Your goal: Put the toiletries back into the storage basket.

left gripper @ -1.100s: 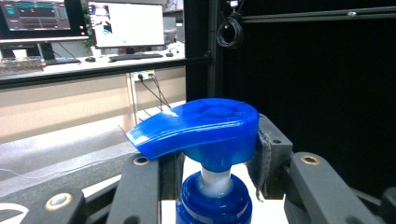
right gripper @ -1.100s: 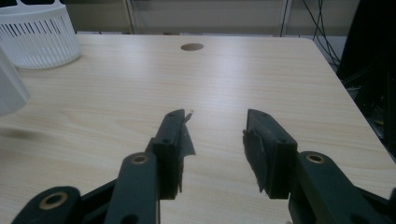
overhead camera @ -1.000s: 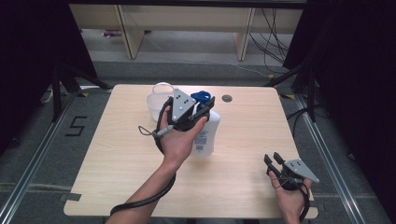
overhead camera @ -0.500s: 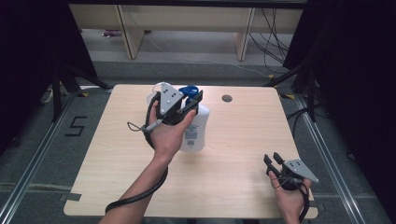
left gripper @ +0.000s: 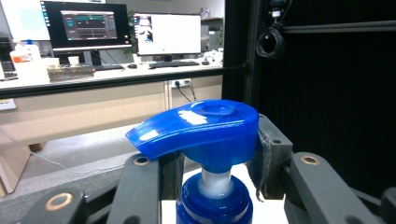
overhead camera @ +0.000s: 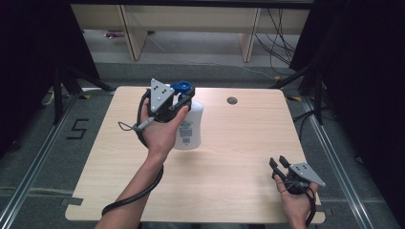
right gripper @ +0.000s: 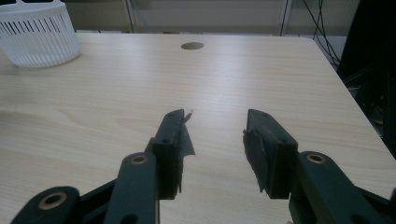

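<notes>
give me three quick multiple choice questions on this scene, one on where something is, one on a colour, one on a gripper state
1. Where is the right gripper?
A. near the table's near right corner
B. inside the basket
C. on the bottle

2. What colour is the pump head of the bottle?
A. red
B. blue
C. green

3. What is the left gripper doing?
A. lying open on the table
B. gripping the white basket
C. closed on the bottle's neck

Answers: 1 A, the high view shows it there. 2 B, plainly blue. 3 C, its fingers flank the neck under the pump.
</notes>
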`<state>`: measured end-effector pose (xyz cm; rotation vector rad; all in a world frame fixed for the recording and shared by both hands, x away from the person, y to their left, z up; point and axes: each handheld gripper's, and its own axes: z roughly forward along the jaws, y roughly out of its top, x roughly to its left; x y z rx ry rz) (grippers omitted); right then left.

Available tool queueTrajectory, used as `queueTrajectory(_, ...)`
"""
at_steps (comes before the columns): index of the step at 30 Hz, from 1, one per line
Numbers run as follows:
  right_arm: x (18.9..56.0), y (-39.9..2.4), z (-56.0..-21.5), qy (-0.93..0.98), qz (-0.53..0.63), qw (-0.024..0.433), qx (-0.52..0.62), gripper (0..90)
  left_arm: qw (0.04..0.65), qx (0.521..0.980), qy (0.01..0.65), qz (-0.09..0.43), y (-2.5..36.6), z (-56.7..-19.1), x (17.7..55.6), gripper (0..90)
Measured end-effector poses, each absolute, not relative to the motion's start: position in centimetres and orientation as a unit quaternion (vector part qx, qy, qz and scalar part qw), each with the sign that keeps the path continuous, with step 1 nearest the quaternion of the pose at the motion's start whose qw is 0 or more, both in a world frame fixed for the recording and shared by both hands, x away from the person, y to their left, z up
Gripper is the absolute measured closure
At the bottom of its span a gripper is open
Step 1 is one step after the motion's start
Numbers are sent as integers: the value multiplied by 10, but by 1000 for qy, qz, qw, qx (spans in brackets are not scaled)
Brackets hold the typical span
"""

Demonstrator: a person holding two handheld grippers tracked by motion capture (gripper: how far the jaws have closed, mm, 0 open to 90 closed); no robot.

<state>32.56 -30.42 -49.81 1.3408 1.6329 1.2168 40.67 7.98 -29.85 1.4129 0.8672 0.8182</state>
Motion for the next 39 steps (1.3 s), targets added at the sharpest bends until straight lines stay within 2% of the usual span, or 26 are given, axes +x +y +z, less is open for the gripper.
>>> queueTrajectory(24, 325, -302, -498, 629, 470, 340, 518, 570, 581, 578, 418, 392, 114, -287, 418, 600)
queueTrajectory(39, 326, -302, -499, 629, 472, 338, 517, 569, 578, 576, 415, 402, 123, -283, 430, 600)
